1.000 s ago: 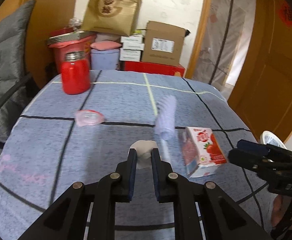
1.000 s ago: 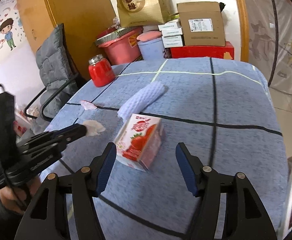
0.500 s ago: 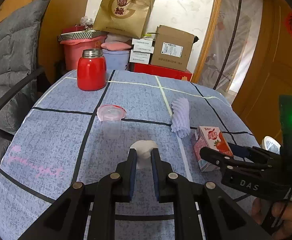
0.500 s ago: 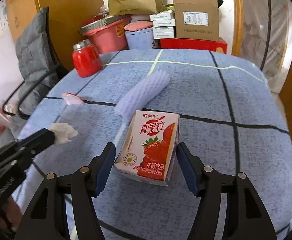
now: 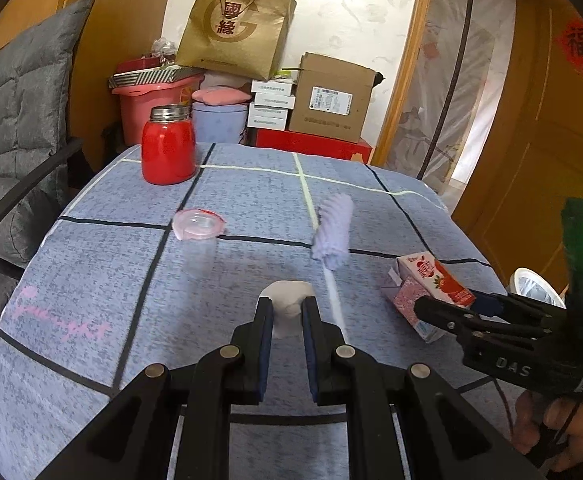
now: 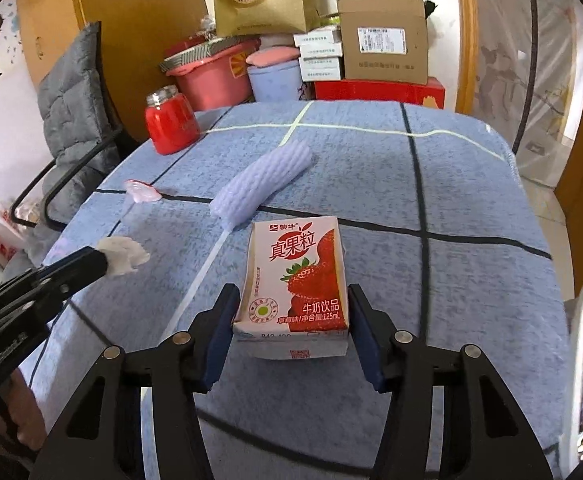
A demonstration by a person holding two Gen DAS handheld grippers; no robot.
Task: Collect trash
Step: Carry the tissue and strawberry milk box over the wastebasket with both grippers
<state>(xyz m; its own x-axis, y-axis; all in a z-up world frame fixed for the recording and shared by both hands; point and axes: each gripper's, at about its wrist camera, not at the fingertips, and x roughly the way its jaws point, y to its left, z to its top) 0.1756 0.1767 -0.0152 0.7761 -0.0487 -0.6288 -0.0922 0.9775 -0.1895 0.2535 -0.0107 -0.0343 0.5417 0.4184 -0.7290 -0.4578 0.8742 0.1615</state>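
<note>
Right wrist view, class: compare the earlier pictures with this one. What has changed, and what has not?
The right tongs advanced over the strawberry milk carton and have just been closing around it. The left tongs stay clamped on the white tissue wad. The foam fruit net and red jar stayed put.

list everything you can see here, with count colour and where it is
milk carton: 1, pink and red, on table between right jaws
tissue wad: 1, white, pinched in left jaws
foam sleeve: 1, lilac, mid table
plastic cup: 1, clear with pink rim, lying left of sleeve
jar: 1, red, far left corner
table: 1, blue checked cloth
paper bag: 1, brown, atop stack behind
cardboard box: 1, brown, behind
left gripper: black, shut on tissue
right gripper: black, jaws just closing around carton
</note>
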